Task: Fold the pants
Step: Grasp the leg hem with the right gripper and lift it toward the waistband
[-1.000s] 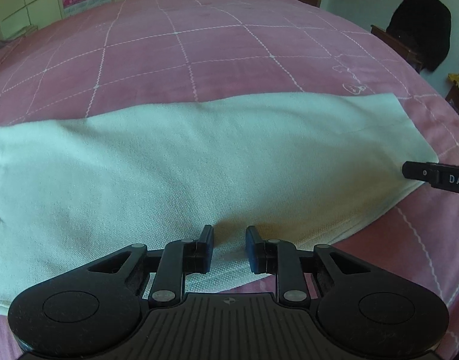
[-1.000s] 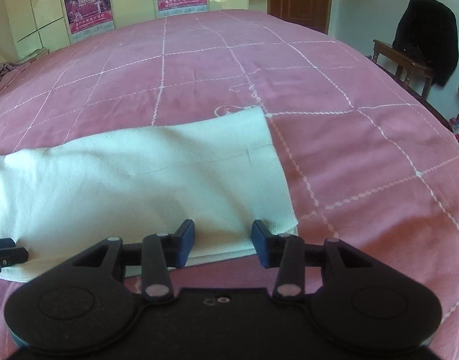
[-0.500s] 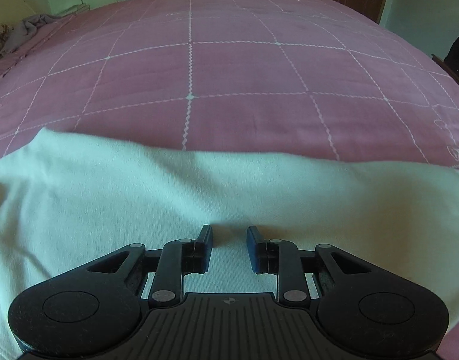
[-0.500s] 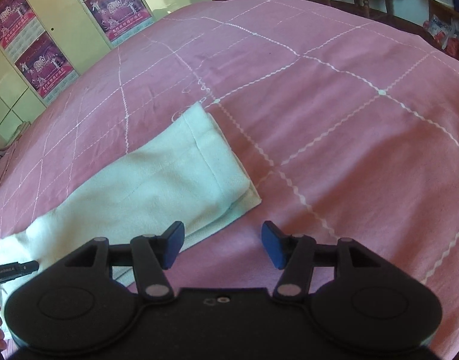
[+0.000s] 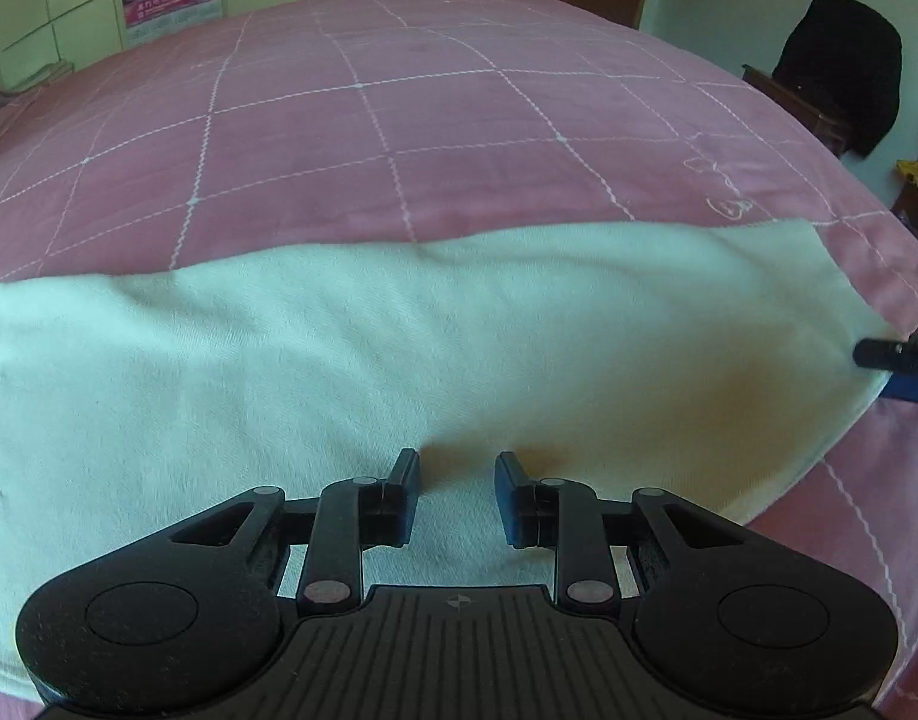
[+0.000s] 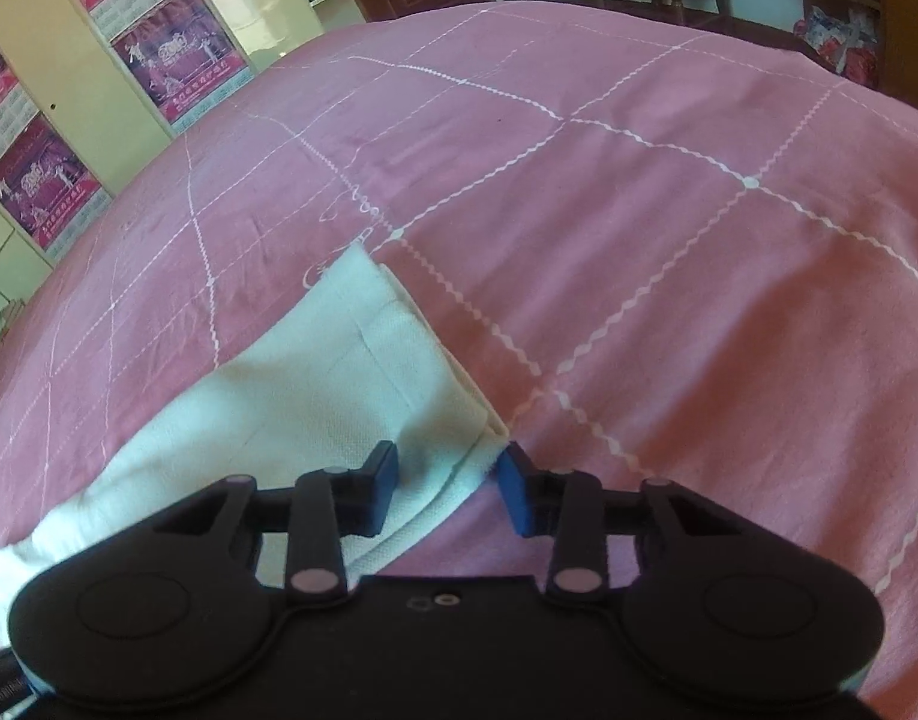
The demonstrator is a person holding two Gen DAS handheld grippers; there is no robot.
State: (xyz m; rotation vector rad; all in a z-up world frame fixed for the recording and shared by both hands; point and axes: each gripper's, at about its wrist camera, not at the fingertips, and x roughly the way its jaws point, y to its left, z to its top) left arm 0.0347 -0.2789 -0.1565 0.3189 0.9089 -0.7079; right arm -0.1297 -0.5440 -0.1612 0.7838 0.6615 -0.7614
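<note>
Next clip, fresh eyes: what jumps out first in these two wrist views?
The pale white pants dominate, lying in a long folded band across the pink checked bedspread. The left gripper sits open over the middle of the band, while the right gripper is open with the corner of the pants' end between its fingers. Purple posters on the cream wardrobe doors stand out behind the bed.
</note>
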